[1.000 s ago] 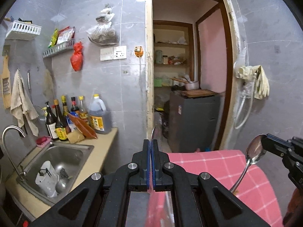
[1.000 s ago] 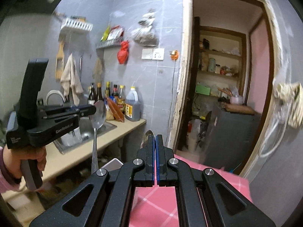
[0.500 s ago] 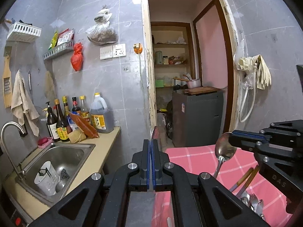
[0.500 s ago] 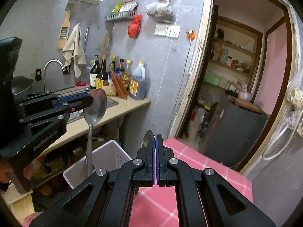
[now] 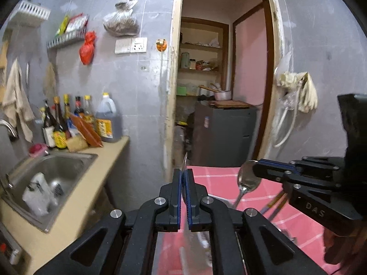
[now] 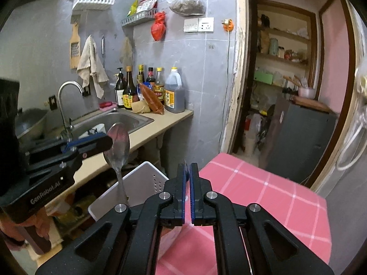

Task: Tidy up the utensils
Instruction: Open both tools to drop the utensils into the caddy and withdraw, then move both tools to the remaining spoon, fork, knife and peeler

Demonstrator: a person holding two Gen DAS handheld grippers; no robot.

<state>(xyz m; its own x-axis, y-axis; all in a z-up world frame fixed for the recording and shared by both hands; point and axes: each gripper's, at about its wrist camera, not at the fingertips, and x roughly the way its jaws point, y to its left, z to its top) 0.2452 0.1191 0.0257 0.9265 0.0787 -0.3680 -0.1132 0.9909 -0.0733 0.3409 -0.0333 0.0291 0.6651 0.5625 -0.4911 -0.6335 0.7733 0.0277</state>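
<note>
Steel spoons sit one in each gripper. Low in the centre of the left wrist view, the left gripper (image 5: 182, 183) has its blue-padded fingers pressed together on a thin spoon edge (image 5: 184, 160) that pokes up just above the tips. At the right of that view the right gripper (image 5: 259, 171) reaches in sideways, its fingers clamped on the bowl of a second spoon (image 5: 246, 180), whose handle slants down toward the lower left over the pink checked tablecloth (image 5: 220, 183). A few wooden-handled utensils (image 5: 275, 202) lie blurred on the cloth under that gripper.

Seen from the right wrist, the right gripper (image 6: 187, 176) fills the lower centre, fingers closed on the dark tip of its spoon (image 6: 184, 163). At the left the left gripper (image 6: 107, 141) enters level and grips the bowl of its spoon (image 6: 118, 146); the handle hangs down into a white perforated basket (image 6: 149, 176) that sits between the counter (image 6: 146, 135) and the tablecloth (image 6: 263, 197). A hand (image 6: 34, 229) holds that gripper's handle at the lower left edge.

Further back at the left are the steel sink (image 6: 128, 119), a curved tap (image 6: 66, 87) and a row of sauce bottles (image 6: 149, 87) against the grey tiled wall
</note>
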